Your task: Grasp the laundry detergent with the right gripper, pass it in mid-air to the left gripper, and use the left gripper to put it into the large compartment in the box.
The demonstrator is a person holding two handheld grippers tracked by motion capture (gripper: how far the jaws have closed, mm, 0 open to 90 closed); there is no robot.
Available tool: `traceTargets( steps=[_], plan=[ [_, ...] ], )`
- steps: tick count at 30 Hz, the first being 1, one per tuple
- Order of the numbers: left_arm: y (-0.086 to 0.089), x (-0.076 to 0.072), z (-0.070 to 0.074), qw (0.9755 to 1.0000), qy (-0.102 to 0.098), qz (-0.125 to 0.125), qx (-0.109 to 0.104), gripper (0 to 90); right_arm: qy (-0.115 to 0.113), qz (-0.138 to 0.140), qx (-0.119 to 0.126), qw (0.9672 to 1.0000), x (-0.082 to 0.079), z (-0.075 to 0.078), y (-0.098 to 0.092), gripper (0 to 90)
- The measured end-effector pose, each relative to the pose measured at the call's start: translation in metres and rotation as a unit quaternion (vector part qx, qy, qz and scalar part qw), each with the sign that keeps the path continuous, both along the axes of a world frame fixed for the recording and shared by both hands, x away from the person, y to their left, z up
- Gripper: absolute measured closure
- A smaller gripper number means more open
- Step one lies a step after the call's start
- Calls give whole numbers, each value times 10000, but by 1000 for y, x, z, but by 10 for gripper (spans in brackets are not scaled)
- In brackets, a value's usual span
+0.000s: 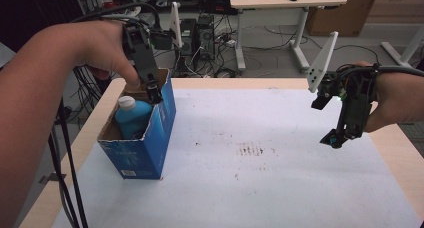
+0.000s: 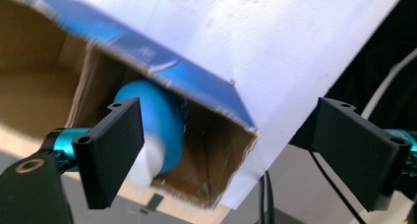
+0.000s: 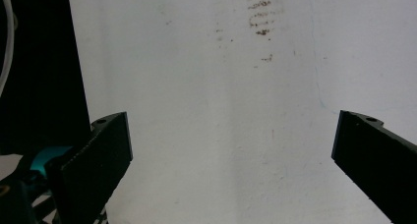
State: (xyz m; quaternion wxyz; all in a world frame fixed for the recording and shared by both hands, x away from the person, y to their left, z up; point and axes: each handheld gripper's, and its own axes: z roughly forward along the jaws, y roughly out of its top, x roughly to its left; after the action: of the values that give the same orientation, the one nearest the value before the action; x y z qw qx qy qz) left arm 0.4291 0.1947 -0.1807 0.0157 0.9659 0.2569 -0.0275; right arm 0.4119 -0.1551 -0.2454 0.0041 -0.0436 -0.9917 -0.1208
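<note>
An open blue cardboard box stands at the left of the white-covered table. Inside it sits a blue bottle with a white cap. My left gripper hangs over the box's far rim, just right of the cap. In the left gripper view the box and the bottle lie below, and the left gripper is open, its jaws wide apart and holding nothing. My right gripper hovers above the table's right side. The right gripper is open over bare white sheet.
A white sheet covers most of the wooden table, with dark smudges near its middle. Cables hang down past the table's left edge. A desk and computer gear stand on the floor behind.
</note>
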Motion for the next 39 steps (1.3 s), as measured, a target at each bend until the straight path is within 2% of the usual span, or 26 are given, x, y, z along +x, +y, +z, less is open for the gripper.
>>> traceTargets(
  steps=[6, 12, 21, 25, 28, 32, 33, 39],
  plan=[
    [-20, 1, -7, 9994, 129, -322, -41, 80, 37, 54, -160, 9999, 2, 3, 2, 6],
    [-32, 3, -11, 9972, 189, -706, -158, 66, 10, 59, -277, 9996, 5, 8, 2, 6],
    [-46, 7, -18, 9949, 148, -989, -141, 17, -2, 71, -331, 9994, 9, 15, 2, 6],
    [-51, 10, -20, 9933, 179, -1127, -175, 17, 53, 53, -367, 9993, 10, 14, 3, 7],
    [-54, 13, -20, 9917, 131, -1271, -141, 17, 63, 73, -376, 9992, 13, 13, 3, 6],
    [-58, 14, -18, 9906, 93, -1347, -201, 17, 70, 79, -413, 9991, 13, 11, 4, 6],
    [-59, 15, -18, 9897, 85, -1416, -194, 17, 70, 90, -441, 9990, 14, 10, 4, 6],
    [-66, 14, -19, 9880, 140, -1529, -187, 17, 89, 94, -471, 9988, 15, 9, 3, 6]
  ],
)
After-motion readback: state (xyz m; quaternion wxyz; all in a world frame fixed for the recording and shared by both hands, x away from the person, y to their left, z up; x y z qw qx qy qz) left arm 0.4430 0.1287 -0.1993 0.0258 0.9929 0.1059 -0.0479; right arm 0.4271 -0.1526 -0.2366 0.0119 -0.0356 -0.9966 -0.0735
